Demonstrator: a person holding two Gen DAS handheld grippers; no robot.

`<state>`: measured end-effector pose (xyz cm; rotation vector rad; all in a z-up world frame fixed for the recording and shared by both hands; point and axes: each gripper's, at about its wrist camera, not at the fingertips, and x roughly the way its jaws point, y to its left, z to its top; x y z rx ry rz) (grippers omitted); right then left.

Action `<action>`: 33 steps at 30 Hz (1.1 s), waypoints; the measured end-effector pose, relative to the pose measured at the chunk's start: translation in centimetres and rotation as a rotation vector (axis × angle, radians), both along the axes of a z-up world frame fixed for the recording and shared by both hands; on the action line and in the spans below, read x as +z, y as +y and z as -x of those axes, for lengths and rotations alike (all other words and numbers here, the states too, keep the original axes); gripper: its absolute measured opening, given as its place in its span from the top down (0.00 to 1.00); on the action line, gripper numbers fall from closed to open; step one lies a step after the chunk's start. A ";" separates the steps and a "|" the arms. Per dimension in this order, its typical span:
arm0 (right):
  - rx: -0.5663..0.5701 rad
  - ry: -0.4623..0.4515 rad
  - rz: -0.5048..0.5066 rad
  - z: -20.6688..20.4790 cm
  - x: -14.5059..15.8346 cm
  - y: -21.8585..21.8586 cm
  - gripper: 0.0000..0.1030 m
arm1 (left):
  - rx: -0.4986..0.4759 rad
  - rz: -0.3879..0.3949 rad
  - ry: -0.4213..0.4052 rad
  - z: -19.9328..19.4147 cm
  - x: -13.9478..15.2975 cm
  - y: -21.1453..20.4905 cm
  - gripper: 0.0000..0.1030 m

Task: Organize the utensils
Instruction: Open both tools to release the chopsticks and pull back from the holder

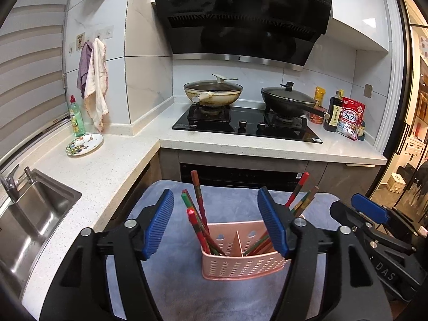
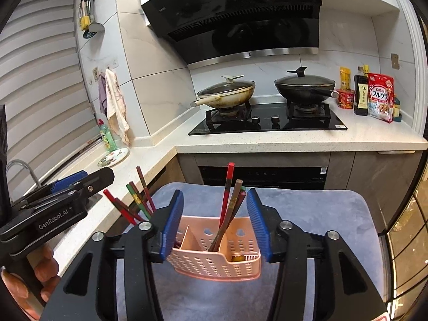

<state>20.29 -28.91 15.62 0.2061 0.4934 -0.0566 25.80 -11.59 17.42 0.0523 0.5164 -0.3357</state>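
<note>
Two bunches of chopsticks stand in a pink perforated holder [image 1: 242, 264] split by a divider. Left bunch [image 1: 199, 214]: red, green and dark sticks, leaning left in the left compartment. Right bunch [image 2: 230, 206]: red and brown sticks, in the right compartment, tips fanned upward. Holder sits upright on a blue-grey fleecy mat [image 2: 321, 214] covering a low surface in front of the kitchen desk [image 1: 112, 165].

Left tongs [image 1: 216, 224]: blue pads apart, straddling the left bunch, no pad touching a stick. Pads visibly clear of the holder's walls on the left side; the right pad overlaps the holder's right part in view, contact cannot be told.

Right tongs [image 2: 215, 224]: pads apart, either side of the right bunch, nothing clamped. Left pad overlaps the holder's left half in view; contact unclear.

A hand [image 2: 40, 272] grips the left tool's handle, seen at the right camera's lower left.

Surroundings: steel sink [image 1: 32, 214] at left of the desk; patterned plate [image 1: 84, 144] and green detergent bottle [image 1: 77, 119] near the corner; cloths [image 1: 96, 83] on wall hooks. Black hob [image 1: 246, 127] carries a cream pan [image 1: 212, 93] and a black wok [image 1: 289, 103], both lidded, under a black extractor hood [image 1: 240, 18]. Sauce bottle [image 1: 333, 113] and cereal bag [image 1: 351, 119] to the hob's right.
</note>
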 end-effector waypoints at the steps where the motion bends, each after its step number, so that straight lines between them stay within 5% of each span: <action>1: -0.001 0.005 0.011 0.3 0.0 0.2 0.49 | 0.002 -0.004 -0.002 0.3 0.0 0.1 0.37; 16: 0.006 0.069 0.048 4.3 -1.4 2.5 0.49 | 0.014 -0.046 0.018 4.4 -1.4 2.1 0.36; 28: -0.020 0.105 0.112 7.2 -3.6 3.9 0.39 | 0.057 -0.091 0.042 6.9 -3.8 3.1 0.33; 33: -0.024 0.120 0.096 8.2 -4.5 4.2 0.31 | 0.088 -0.108 0.046 8.0 -4.9 3.5 0.22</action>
